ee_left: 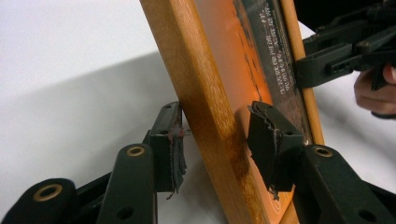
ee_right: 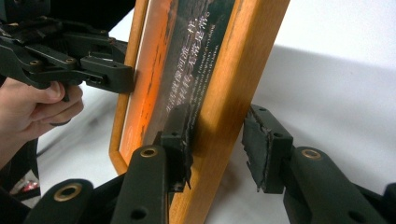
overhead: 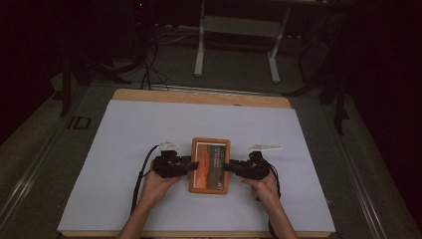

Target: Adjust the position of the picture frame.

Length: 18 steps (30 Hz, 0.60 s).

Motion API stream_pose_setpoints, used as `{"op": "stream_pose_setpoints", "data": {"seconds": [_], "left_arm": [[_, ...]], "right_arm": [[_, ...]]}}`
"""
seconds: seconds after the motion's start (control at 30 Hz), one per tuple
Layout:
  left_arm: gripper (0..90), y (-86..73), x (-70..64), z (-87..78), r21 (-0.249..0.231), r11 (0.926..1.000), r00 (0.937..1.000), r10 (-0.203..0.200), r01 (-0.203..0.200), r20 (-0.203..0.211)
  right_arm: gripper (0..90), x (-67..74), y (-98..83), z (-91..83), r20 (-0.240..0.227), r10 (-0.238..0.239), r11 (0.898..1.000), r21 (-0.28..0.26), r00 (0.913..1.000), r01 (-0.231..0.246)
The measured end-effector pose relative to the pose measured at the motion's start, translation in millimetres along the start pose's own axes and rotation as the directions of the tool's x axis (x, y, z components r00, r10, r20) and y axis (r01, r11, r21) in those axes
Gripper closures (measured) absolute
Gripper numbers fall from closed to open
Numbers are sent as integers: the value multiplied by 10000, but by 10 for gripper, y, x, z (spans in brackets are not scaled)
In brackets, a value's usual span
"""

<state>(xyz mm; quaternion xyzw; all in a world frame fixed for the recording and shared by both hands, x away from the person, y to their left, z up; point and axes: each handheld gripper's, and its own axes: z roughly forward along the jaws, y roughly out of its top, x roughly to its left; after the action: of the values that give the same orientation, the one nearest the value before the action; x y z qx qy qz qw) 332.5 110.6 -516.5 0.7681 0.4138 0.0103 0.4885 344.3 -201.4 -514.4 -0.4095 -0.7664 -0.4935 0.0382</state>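
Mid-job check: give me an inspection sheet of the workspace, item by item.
Surface: white sheet over a wooden table.
Job's things: wooden picture frame with an orange and dark print, lying between the two grippers.
Clutter: nothing seen.
Grippers: left gripper straddles the frame's left rail, gaps visible beside both pads in the left gripper view; right gripper straddles the right rail, one pad against the print side, the other pad clear.
Cables: a black cable trails from the left gripper.
Surroundings: dark room, metal stand, floor cables.
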Motion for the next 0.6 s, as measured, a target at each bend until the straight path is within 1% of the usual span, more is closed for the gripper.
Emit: {"op": "stream_pose_setpoints", "data": {"seconds": [0.03,0.1,0.13,0.23,0.4,0.43,0.47,0.5,0.6], "left_arm": [[562,3,24,12,60,9999,9999,-124,123,74],[561,10,92,48,209,9985,9982,-504,498,318],[561,12,110,61,248,9979,9974,-614,605,380],[554,21,164,99,450,9956,9950,-845,821,537],[538,33,223,158,746,9923,9922,-1037,985,691],[538,30,233,168,765,9912,9908,-1140,1084,727],[537,30,233,168,765,9912,9908,-1140,1084,727],[537,18,261,184,759,9895,9880,-1295,1232,844],[535,2,301,209,821,9858,9832,-1540,1462,979]], "right_arm": [[614,-20,2,19,-6,152,9999,66,9999,-152],[604,-44,5,44,34,312,9994,173,9995,-313],[598,-59,6,62,68,437,9988,232,9990,-438],[586,-89,0,96,114,744,9967,322,9972,-747],[571,-122,-6,127,193,1117,9924,496,9936,-1125],[568,-127,-5,133,214,1173,9914,560,9929,-1183],[568,-127,-5,133,214,1173,9914,560,9929,-1183],[566,-133,-5,138,229,1221,9906,590,9923,-1232],[559,-165,-19,165,212,1549,9858,629,9877,-1560]]}}
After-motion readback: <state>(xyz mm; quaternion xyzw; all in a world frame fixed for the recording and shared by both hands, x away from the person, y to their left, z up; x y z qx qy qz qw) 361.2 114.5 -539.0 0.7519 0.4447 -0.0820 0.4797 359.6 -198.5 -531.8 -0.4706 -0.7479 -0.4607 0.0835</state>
